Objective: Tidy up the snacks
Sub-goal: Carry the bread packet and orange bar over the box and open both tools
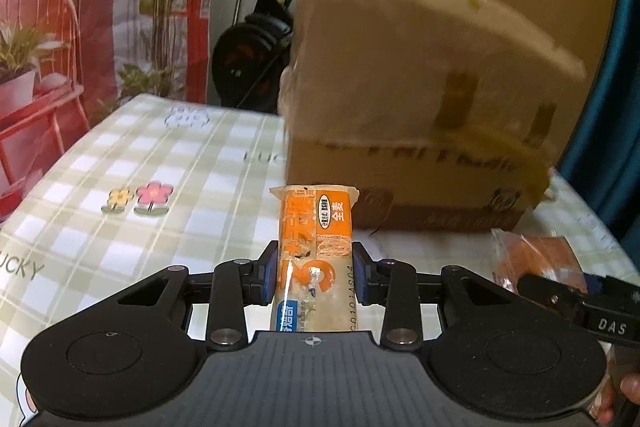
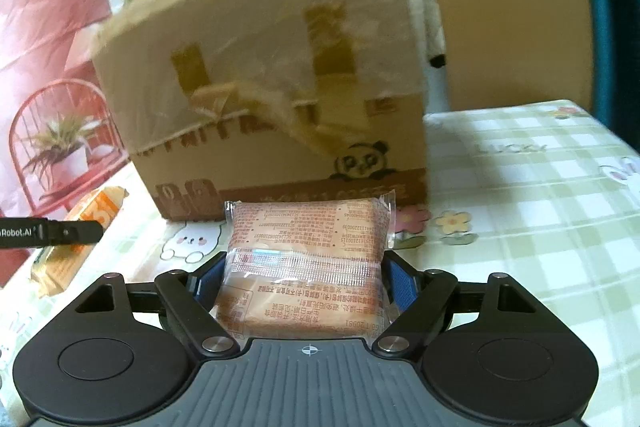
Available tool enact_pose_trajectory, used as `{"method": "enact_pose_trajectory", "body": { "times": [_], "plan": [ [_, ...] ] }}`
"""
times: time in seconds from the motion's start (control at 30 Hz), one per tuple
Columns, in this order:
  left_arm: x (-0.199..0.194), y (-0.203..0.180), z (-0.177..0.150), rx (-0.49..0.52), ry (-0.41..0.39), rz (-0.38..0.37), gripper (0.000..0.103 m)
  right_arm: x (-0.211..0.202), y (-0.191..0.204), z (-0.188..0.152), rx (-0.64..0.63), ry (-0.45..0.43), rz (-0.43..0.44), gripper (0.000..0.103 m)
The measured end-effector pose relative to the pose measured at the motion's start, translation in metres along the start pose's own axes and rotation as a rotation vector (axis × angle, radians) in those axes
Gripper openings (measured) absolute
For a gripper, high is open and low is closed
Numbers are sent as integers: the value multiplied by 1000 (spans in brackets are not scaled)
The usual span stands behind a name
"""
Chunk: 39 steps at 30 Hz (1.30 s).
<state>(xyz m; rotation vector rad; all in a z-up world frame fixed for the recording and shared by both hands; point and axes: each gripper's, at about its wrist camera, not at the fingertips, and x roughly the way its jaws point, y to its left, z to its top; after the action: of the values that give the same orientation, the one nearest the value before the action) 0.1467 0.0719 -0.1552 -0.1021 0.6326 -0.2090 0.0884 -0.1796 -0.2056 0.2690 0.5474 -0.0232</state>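
My left gripper [image 1: 316, 273] is shut on a long orange and white snack bar [image 1: 316, 247] that points toward a cardboard box [image 1: 404, 99] on the table. My right gripper [image 2: 306, 277] is shut on a flat clear packet of brown biscuits [image 2: 308, 247], held in front of the same box [image 2: 280, 87]. The box's front flap stands up and hides the inside. The biscuit packet [image 1: 536, 259] and the right gripper's finger show at the right of the left wrist view. The orange bar [image 2: 92, 215] and the left gripper's finger show at the left of the right wrist view.
The table has a green checked cloth [image 1: 140, 187] with flower prints. An exercise bike [image 1: 256, 39] stands behind the table and a red backdrop [image 1: 60, 27] with a chair and plants is at the left. A tan panel [image 2: 508, 7] rises behind the box.
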Motion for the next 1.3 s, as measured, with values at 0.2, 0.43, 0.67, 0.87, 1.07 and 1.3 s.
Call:
{"method": "enact_pose_trajectory", "body": {
  "times": [0.2,0.43,0.67,0.87,1.07,1.3],
  "plan": [
    [-22,-19,21,24,-89,-43,38,-43,-4,21,-7,-89,-31,77],
    [-39,-34,56,56,-189,-70,38,-74,7,68,-69,-193,-18,77],
    [-44,-35,98,62,-257,-79,38,-78,16,132,-137,-253,36,77],
    [-23,-42,147,88,-297,-70,38,-53,26,193,-196,-285,60,77],
    [23,-46,189,69,-272,-59,38,-2,39,236,-260,-281,15,77],
    [65,-50,197,81,-206,-32,38,62,37,237,-228,-189,-20,79]
  ]
}}
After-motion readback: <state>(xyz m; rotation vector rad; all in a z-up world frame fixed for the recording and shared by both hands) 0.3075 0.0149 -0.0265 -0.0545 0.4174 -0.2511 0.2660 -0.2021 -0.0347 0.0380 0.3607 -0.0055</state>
